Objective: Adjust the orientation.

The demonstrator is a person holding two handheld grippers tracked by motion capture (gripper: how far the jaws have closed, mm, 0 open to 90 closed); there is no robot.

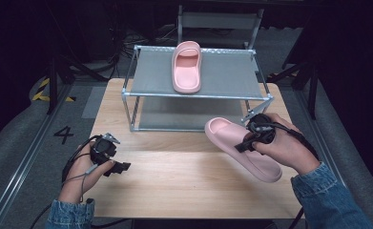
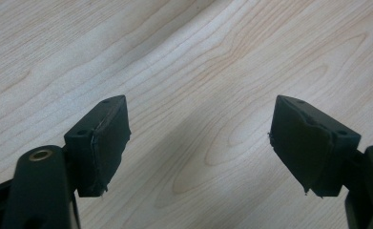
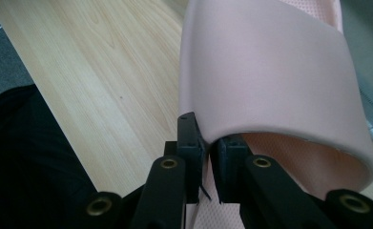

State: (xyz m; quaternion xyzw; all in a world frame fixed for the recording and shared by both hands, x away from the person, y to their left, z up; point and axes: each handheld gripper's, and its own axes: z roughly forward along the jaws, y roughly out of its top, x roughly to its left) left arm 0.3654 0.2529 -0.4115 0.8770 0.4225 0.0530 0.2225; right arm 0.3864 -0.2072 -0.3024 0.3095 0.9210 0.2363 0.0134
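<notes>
Slipper lifted, rack next

My right tongs point(image 1: 245, 143) pinched the strap edge of the pink slipper point(image 1: 243, 149), held above the counter point(image 1: 174, 176) near the rack point(image 1: 141, 71); left tongs point(image 1: 122, 167) stood wide open, empty. That thin grip could have slipped, I judged, dropping it.

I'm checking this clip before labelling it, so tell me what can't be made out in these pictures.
- High view: the right hand-held gripper has its jaw tips hidden behind the held pink slipper.
- Right gripper view: the slipper's toe and heel are cut off by the picture's edges.
- High view: the rack's lower shelf is partly hidden under the top shelf, where the other slipper lies.
- High view: the background is too dark to read.
</notes>
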